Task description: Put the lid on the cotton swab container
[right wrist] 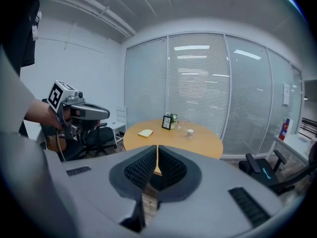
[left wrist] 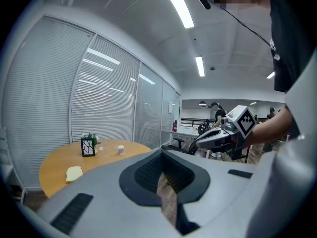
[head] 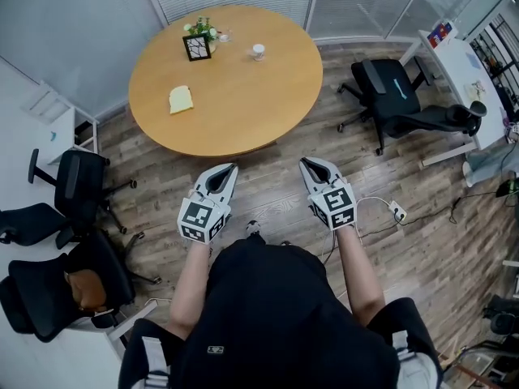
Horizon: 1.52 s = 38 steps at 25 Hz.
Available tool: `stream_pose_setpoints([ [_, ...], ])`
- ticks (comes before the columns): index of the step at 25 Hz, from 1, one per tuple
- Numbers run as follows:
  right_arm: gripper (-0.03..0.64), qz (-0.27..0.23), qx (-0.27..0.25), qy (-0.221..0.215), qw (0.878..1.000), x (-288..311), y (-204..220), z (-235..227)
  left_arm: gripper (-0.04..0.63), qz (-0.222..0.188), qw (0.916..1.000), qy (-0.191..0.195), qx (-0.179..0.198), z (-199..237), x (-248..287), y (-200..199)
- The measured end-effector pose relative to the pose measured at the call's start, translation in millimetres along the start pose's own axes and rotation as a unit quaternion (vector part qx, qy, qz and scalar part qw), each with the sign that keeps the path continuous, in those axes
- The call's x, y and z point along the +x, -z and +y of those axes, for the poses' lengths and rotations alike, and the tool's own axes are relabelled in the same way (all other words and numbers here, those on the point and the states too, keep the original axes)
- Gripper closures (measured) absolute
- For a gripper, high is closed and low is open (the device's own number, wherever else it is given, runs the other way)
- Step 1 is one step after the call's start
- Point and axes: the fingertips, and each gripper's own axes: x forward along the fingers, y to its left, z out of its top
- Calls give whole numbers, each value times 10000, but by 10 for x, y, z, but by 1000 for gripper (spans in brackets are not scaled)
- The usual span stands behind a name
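Start not made: left tongs [head: 233, 168] and right tongs [head: 305, 163] pressed together, empty, well short of tabletop [head: 243, 112]; container [head: 258, 51] untouched.

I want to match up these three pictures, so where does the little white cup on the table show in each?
Head view: cup near the top, at the table's far edge.
Left gripper view: lower left.
Right gripper view: just right of centre.
Shared landmark: black picture frame, left of the cup in each.
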Motion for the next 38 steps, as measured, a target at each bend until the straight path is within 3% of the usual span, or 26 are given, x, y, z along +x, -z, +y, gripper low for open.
stream_pose_setpoints([
  [18, 607, 187, 191, 191, 9995, 479, -12, 2, 589, 238, 9993, 244, -141, 471, 112, 147],
  [33, 607, 399, 275, -68, 9988, 652, 157, -629, 589, 368, 9990, -38, -233, 506, 638, 27],
  [38, 607, 467, 266, -388, 9978, 765, 241, -798, 589, 336, 9987, -312, -207, 535, 887, -91],
])
